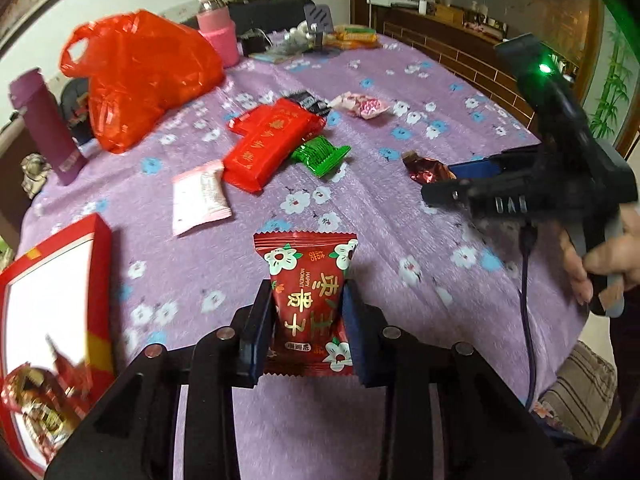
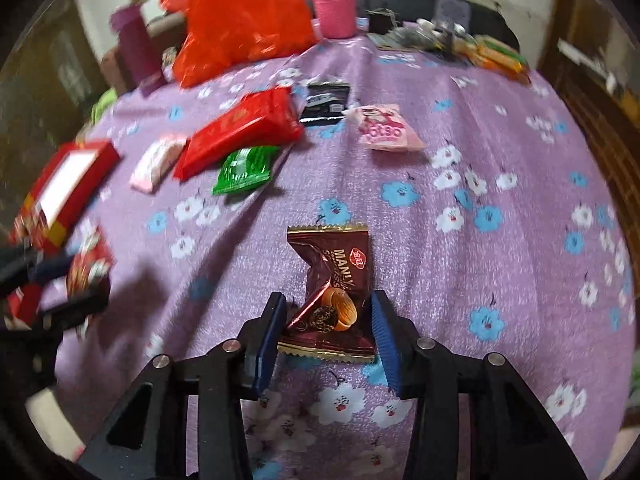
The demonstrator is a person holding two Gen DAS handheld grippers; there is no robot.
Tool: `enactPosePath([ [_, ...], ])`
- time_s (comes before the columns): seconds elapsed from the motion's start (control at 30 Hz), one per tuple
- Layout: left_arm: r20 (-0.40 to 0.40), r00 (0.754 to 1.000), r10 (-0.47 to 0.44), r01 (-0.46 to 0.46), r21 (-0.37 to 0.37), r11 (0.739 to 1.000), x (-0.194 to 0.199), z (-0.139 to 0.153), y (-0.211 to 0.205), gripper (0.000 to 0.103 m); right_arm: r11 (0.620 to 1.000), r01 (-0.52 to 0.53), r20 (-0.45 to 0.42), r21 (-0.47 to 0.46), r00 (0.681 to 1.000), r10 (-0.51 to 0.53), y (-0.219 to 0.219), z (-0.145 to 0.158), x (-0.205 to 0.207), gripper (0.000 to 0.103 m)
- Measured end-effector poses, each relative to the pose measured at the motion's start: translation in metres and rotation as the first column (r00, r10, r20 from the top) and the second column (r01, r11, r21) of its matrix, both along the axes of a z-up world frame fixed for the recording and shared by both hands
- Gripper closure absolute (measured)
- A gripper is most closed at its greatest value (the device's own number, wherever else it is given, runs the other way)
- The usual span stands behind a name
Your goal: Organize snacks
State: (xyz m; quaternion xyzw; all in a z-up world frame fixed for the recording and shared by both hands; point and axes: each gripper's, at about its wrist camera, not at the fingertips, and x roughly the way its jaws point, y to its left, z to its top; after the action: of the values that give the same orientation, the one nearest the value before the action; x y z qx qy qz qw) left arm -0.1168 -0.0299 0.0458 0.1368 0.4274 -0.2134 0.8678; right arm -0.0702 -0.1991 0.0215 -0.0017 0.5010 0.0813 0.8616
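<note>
The snacks are spread over the purple flower cloth [image 2: 500,152], and I want them all in one place. Closest to me, my left tongs [image 1: 306,312] squeeze a red candy packet [image 1: 308,300] with white flowers on it, pads tight on both sides so it does not fall while I carry it. The red box [image 1: 52,320] sits open just beside it on my left, white inside, with some shiny sweets already in its near corner, so I think this packet goes there too. My right tongs [image 2: 326,324] stand around a dark brown chocolate packet [image 2: 330,292], but there are gaps between the pads and the wrapper, so they are not squeezing it. It seems to lie on the cloth, yet I cannot be sure. Farther out wait a pink packet [image 1: 200,200], a green packet [image 1: 320,154] and a big red packet [image 1: 268,144] that lies partly over a black one [image 1: 310,102]. A pink candy bag [image 2: 386,128] lies to the right of that bunch. At the far edge stand the orange plastic bag [image 1: 140,76] and a pink bottle [image 1: 216,28], out of my way.
</note>
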Motion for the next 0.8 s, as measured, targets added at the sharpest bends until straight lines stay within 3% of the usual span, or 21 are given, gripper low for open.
enactPosePath([
  [0.1,0.035,0.999,0.002,-0.002,-0.010,1.000,-0.016,0.009,0.009,0.072,0.987,0.073,-0.032,0.140,0.997,-0.069,-0.018,0.003,-0.003,0.062],
  [0.23,0.076,0.996,0.047,-0.043,-0.054,0.998,-0.031,0.023,0.035,0.073,0.934,0.100,-0.058,0.342,0.995,-0.086,-0.030,0.012,-0.014,0.062],
  [0.3,0.101,0.991,0.091,-0.084,-0.066,0.994,-0.036,0.030,0.052,0.073,0.886,0.088,-0.079,0.455,0.995,-0.058,-0.026,0.014,-0.017,0.062],
  [0.47,0.126,0.981,0.149,-0.140,-0.081,0.987,-0.036,0.036,0.090,0.074,0.793,0.039,-0.094,0.608,0.995,0.023,0.009,0.024,-0.010,0.062],
  [0.57,0.109,0.980,0.168,-0.162,-0.059,0.985,-0.034,0.029,0.099,0.074,0.800,0.033,-0.091,0.599,0.995,0.028,0.036,0.028,-0.002,0.062],
  [0.7,0.106,0.985,0.133,-0.123,-0.095,0.988,-0.047,0.029,0.107,0.073,0.815,0.024,-0.091,0.580,0.995,0.036,0.051,0.024,-0.006,0.062],
  [0.77,0.088,0.987,0.134,-0.125,-0.092,0.988,-0.048,0.025,0.104,0.067,0.834,0.018,-0.084,0.552,0.996,0.035,0.052,0.021,-0.010,0.062],
  [0.8,0.078,0.988,0.135,-0.129,-0.082,0.988,-0.047,0.021,0.101,0.057,0.835,0.017,-0.082,0.550,0.996,0.033,0.050,0.019,-0.012,0.062],
])
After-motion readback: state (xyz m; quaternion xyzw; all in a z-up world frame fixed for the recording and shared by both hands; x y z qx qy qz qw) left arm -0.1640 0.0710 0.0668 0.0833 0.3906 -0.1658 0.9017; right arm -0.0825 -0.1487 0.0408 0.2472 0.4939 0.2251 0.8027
